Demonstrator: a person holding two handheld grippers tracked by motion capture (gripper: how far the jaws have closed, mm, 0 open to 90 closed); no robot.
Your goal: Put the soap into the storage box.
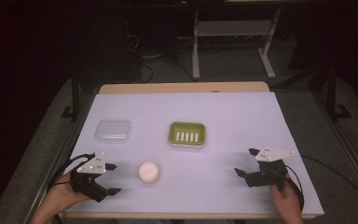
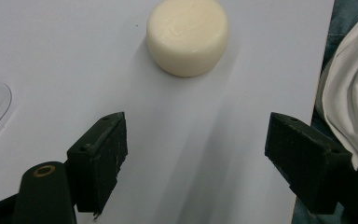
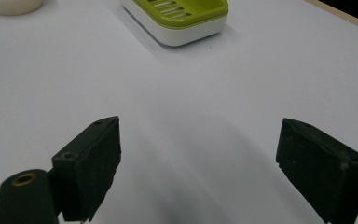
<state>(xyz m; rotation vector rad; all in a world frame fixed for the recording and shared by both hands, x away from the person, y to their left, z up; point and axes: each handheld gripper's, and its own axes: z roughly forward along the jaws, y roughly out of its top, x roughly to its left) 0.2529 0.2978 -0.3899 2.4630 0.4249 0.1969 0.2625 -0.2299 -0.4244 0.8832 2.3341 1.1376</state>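
A round cream soap bar (image 1: 149, 172) lies on the white table sheet near the front left; it also appears ahead of the jaws in the left gripper view (image 2: 188, 35). A green soap dish (image 1: 187, 134) with a white base sits mid-table, and its corner shows far off in the right gripper view (image 3: 179, 17). A clear plastic lid (image 1: 113, 131) lies left of the dish. My left gripper (image 1: 113, 178) stands open just left of the soap, nothing between its jaws. My right gripper (image 1: 245, 163) is open at the front right, empty.
The white sheet (image 1: 233, 116) covers a wooden table whose far edge (image 1: 182, 87) shows beyond it. Dark floor, cables and a white stand's legs (image 1: 228, 51) lie behind the table. A white cloth (image 2: 354, 93) shows past the table's edge in the left gripper view.
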